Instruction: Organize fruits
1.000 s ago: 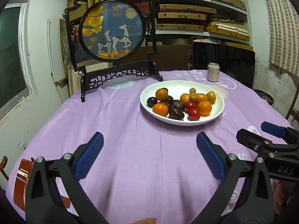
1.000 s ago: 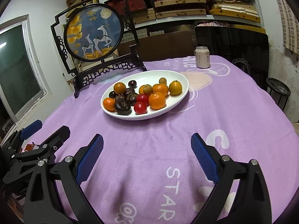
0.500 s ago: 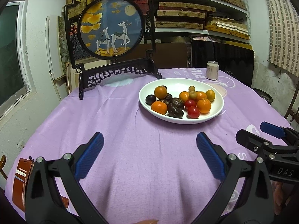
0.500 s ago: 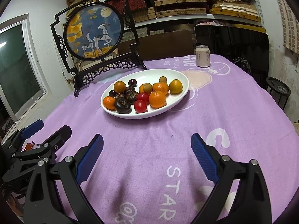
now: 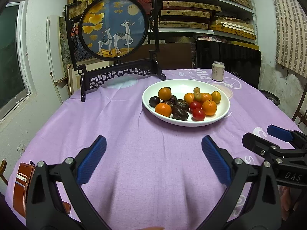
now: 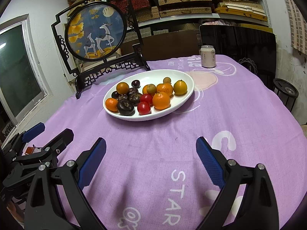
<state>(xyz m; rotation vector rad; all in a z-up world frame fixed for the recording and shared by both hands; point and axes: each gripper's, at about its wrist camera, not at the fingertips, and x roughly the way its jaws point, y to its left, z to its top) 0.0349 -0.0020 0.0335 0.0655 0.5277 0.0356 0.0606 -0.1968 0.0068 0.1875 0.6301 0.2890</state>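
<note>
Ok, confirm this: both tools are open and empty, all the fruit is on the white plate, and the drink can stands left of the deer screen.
One error: the drink can stands right of the deer screen, as the right wrist view shows. The left tool and right tool are open and empty; the fruit is on the white plate.

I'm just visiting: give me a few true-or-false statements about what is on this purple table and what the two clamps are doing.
1. All the fruit lies in the white plate. True.
2. The left gripper holds an orange. False: it is open and empty.
3. A drink can stands beyond the plate. True.
4. The right gripper touches the plate. False: it hovers short of it, open.
5. The deer screen lies flat. False: it stands upright.
</note>
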